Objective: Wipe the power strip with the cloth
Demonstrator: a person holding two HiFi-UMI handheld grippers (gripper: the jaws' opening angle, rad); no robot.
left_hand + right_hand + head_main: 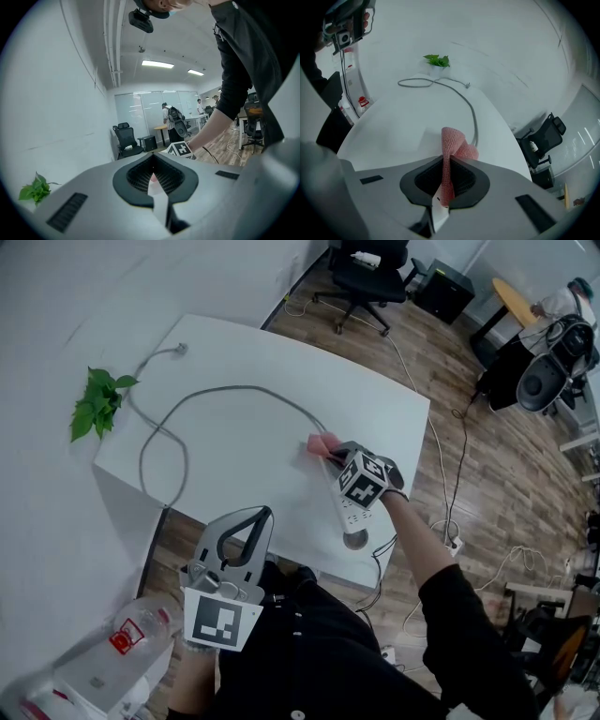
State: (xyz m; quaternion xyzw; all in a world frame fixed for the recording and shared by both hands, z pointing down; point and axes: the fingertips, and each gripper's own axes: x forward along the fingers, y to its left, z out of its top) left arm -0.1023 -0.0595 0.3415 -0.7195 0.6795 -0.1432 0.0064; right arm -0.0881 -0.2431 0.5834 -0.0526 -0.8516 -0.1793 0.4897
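Pink cloth (453,140) pinched in right tool (449,163), apparently over power strip (350,514), left tool (153,160) closed, empty.

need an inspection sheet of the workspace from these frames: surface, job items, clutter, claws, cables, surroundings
Surface: white table, holding only the job's things and the cord.
Job's things: pink cloth at the end of the white power strip, near the table's front edge.
Clutter: nothing seen on the table; plant and clear bottle off it.
Grippers: right claw shut on cloth; left claw shut, empty, held low off the table.
Cables: grey cord loops across the table; floor leads.
Surroundings: wood floor, office chair.
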